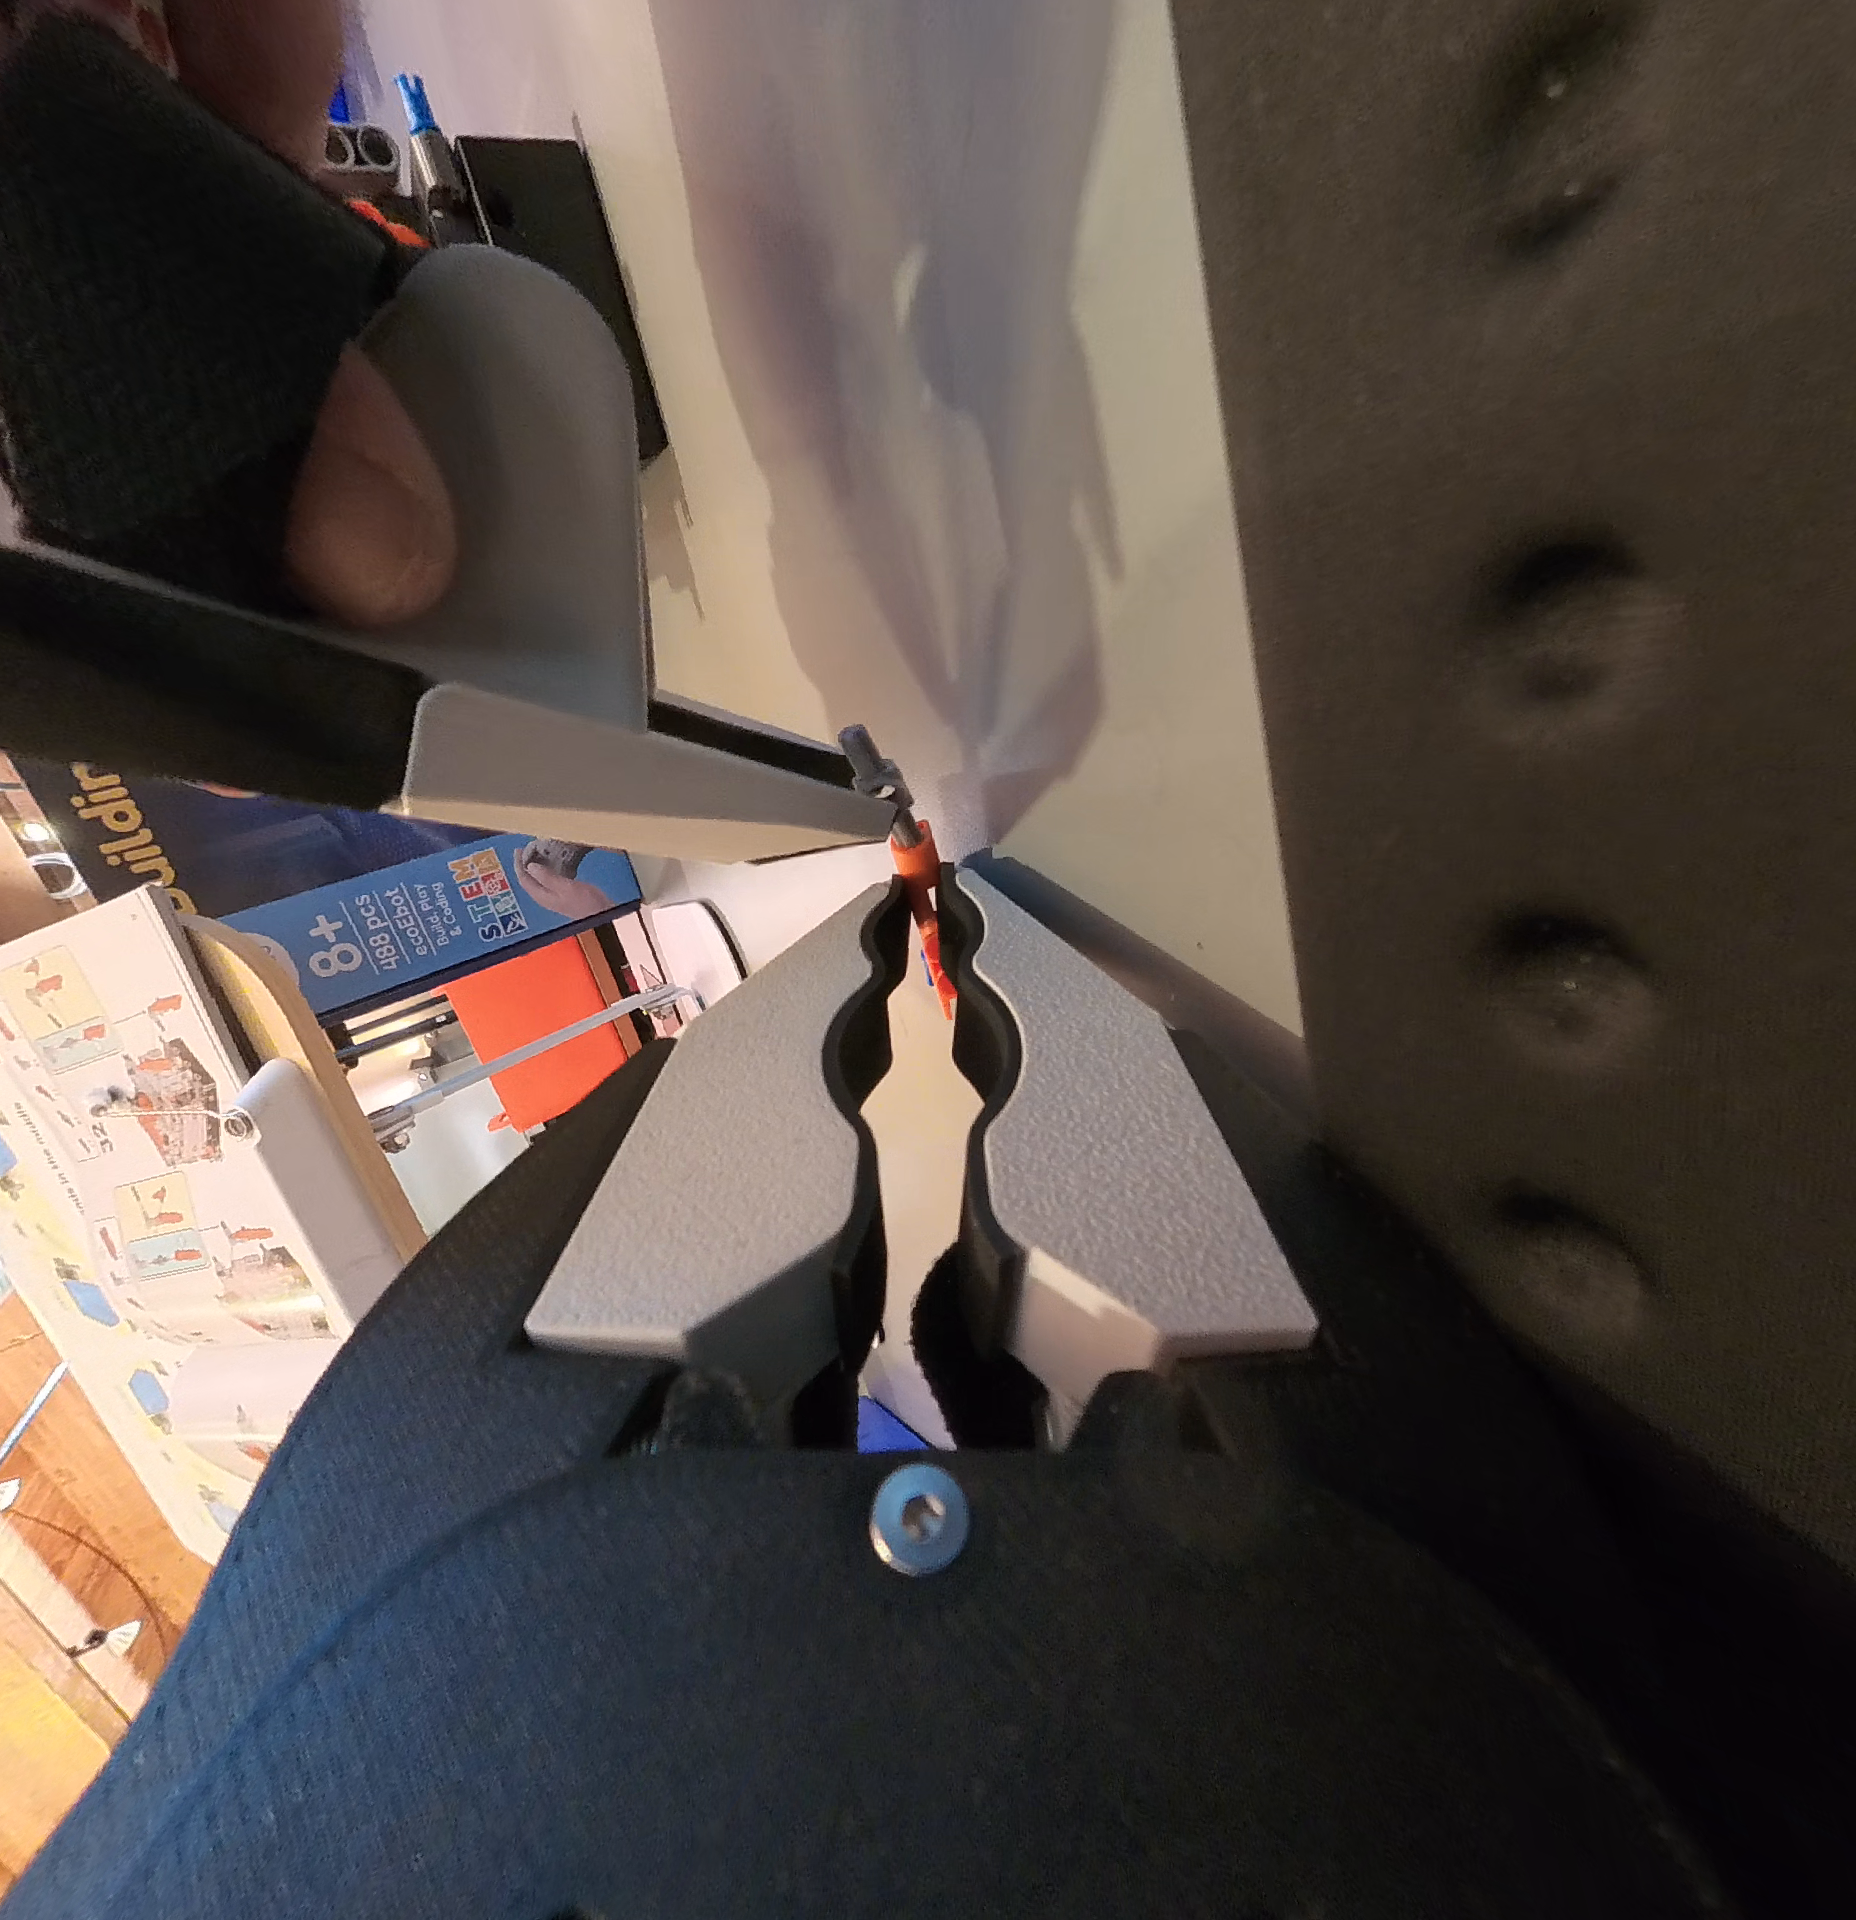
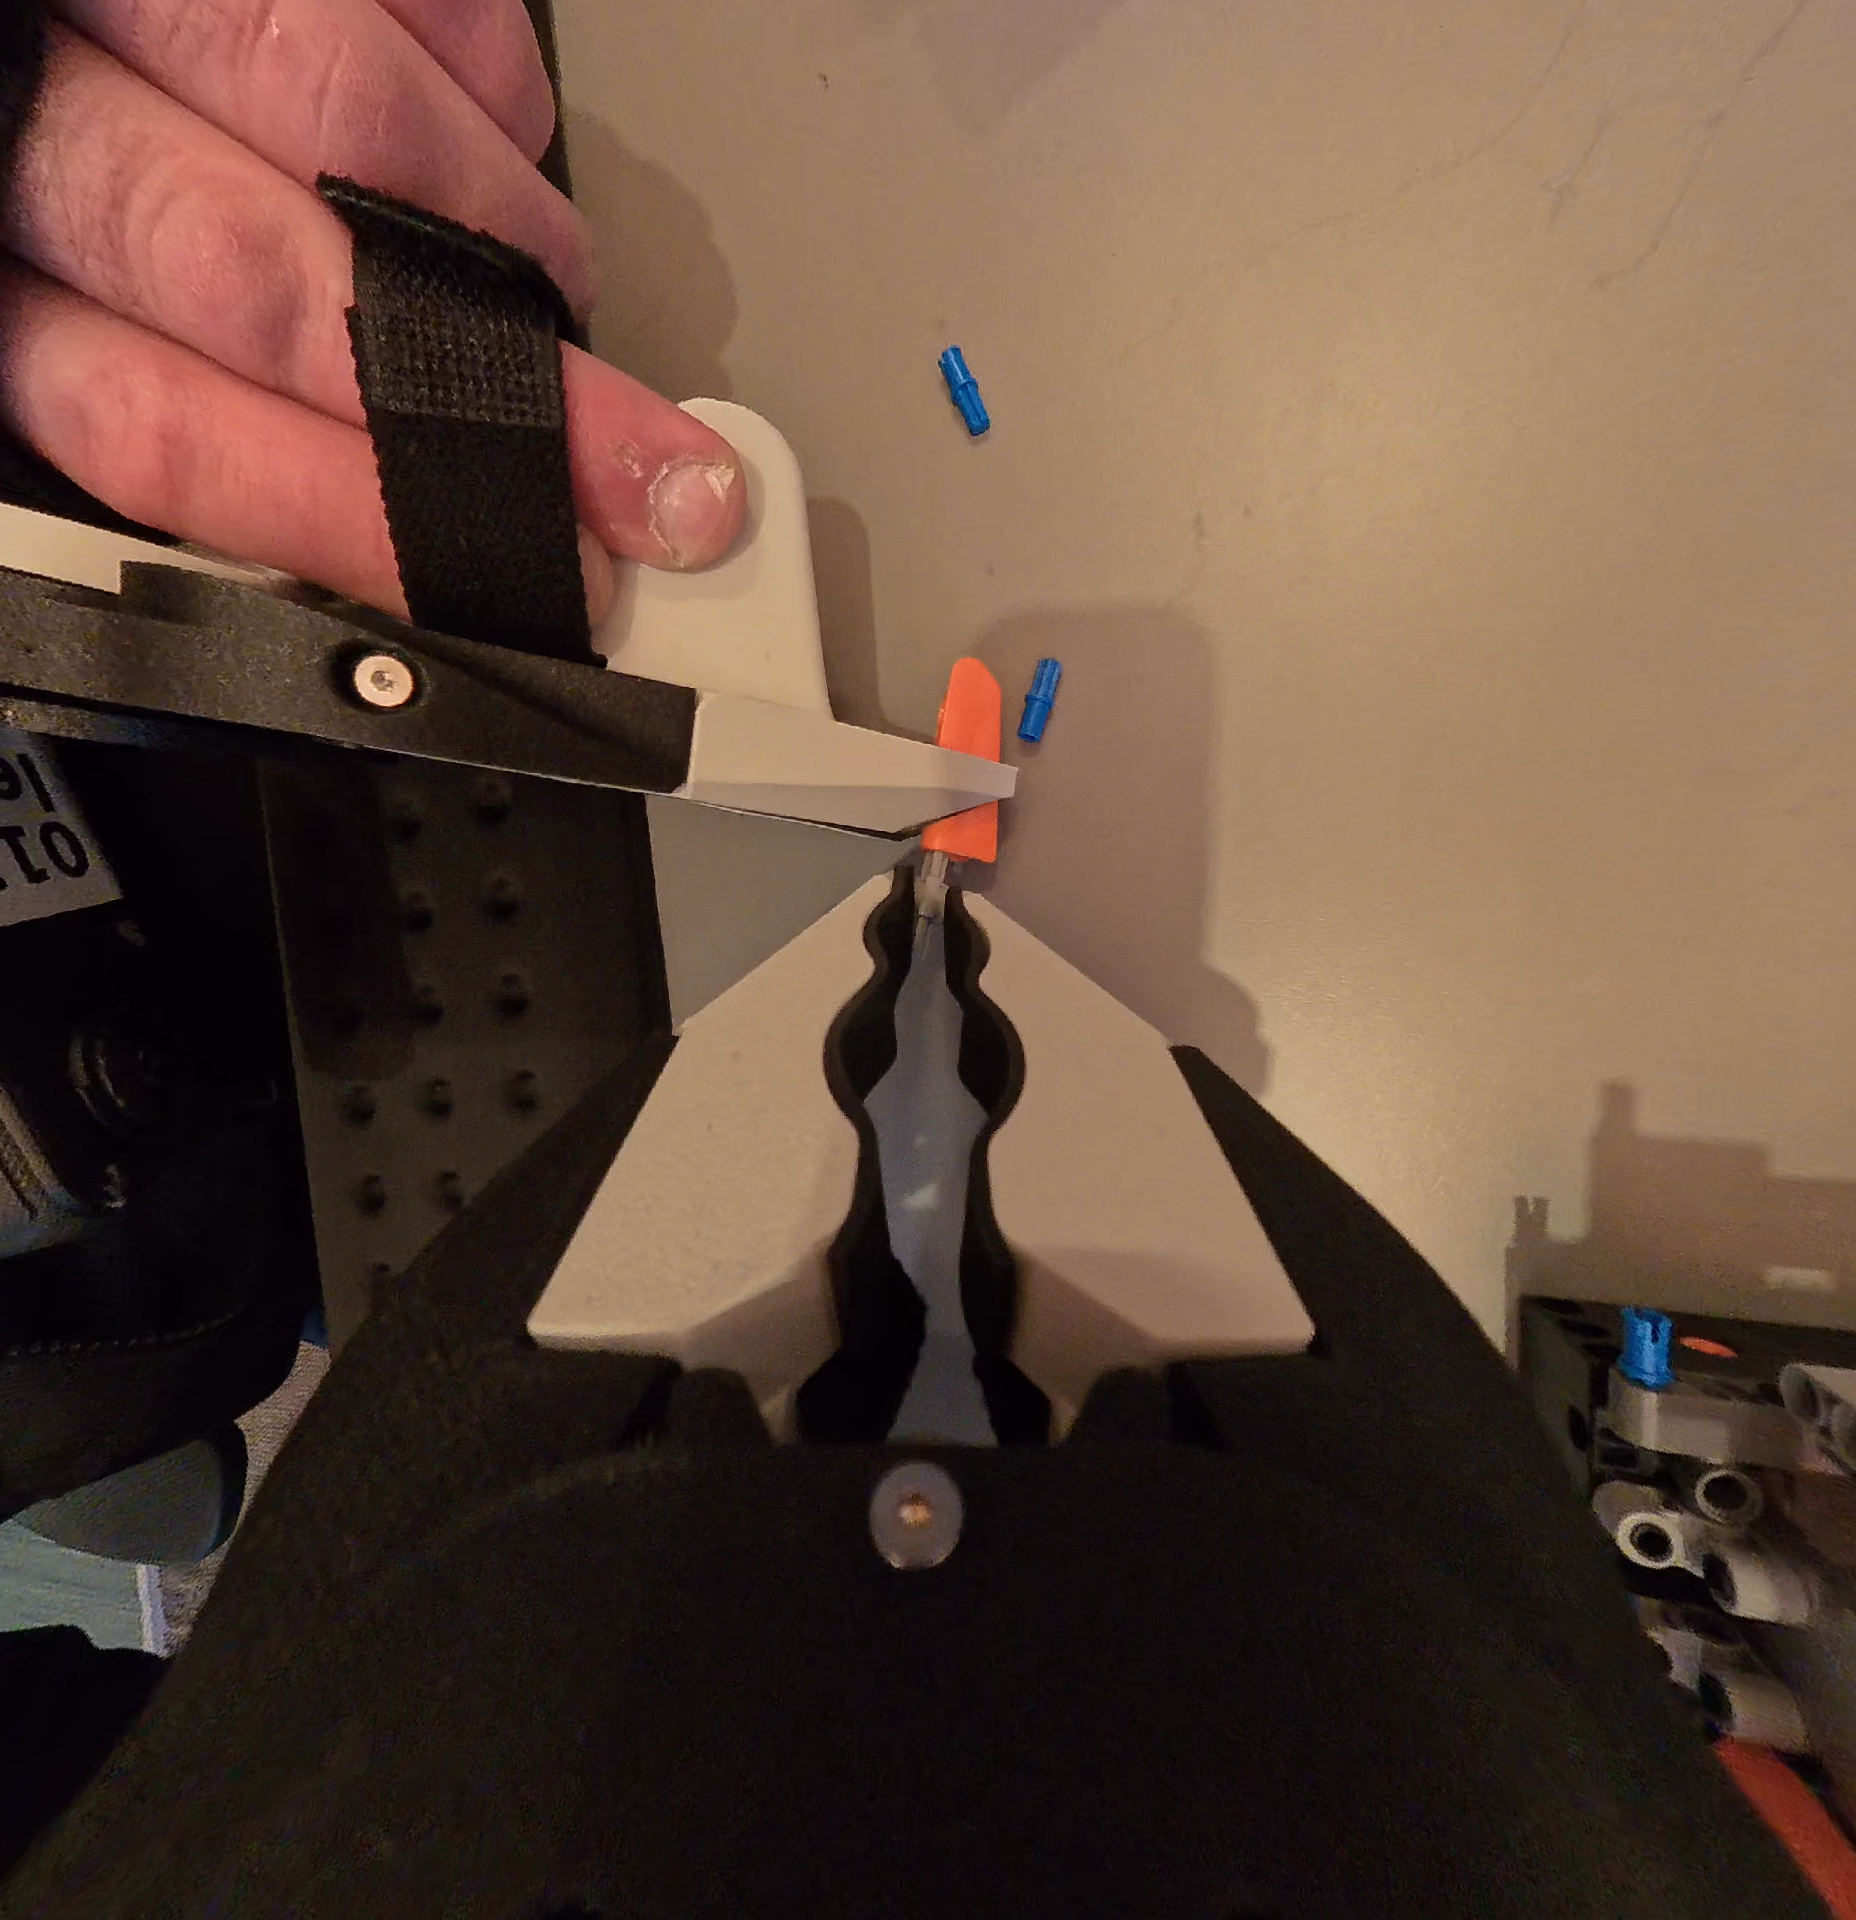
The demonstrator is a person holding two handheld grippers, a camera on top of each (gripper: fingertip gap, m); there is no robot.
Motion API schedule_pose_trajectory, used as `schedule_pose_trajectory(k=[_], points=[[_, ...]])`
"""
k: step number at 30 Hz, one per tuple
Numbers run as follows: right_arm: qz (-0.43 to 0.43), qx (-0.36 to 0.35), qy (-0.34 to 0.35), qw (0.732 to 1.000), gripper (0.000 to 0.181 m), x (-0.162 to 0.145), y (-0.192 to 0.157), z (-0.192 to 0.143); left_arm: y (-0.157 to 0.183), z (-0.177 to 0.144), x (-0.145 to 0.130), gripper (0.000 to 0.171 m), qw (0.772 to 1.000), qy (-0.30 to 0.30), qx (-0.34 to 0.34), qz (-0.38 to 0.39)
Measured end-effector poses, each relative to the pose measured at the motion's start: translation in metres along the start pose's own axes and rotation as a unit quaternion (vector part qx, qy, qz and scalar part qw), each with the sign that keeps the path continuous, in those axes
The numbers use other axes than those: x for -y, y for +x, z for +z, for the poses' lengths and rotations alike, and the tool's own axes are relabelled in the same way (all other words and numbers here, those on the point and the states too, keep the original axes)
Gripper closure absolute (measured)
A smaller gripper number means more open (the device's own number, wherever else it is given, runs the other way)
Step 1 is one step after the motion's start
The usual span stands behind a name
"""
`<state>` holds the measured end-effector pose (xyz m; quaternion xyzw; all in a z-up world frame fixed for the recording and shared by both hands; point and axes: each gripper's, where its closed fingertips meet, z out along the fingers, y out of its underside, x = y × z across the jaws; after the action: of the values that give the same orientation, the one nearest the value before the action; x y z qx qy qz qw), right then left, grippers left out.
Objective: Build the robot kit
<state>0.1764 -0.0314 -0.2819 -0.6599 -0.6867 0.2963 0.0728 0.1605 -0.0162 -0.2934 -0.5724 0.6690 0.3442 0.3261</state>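
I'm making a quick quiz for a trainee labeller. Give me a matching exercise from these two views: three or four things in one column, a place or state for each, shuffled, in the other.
Things:
1. left tongs
2. right tongs
3. blue pins
4. grey block assembly

Places or states:
A. loose on the pale surface
B. shut on the orange piece
C. at the lower right edge of the right wrist view
D. shut on the thin grey pin

Pairs: 1-B, 2-D, 3-A, 4-C
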Motion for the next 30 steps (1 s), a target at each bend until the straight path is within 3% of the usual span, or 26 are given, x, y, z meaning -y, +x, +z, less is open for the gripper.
schedule_pose_trajectory(k=[17,30], points=[[-0.018,-0.036,0.051,0.998,0.179,0.0024,0.0004,0.0014,0.0009,-0.0004,-0.0009,0.170,0.999,0.010,-0.011,-0.034],[-0.080,-0.093,0.071,0.990,0.179,0.0040,0.0004,0.0014,0.0010,-0.0005,-0.0012,0.170,0.999,0.016,-0.015,-0.050]])
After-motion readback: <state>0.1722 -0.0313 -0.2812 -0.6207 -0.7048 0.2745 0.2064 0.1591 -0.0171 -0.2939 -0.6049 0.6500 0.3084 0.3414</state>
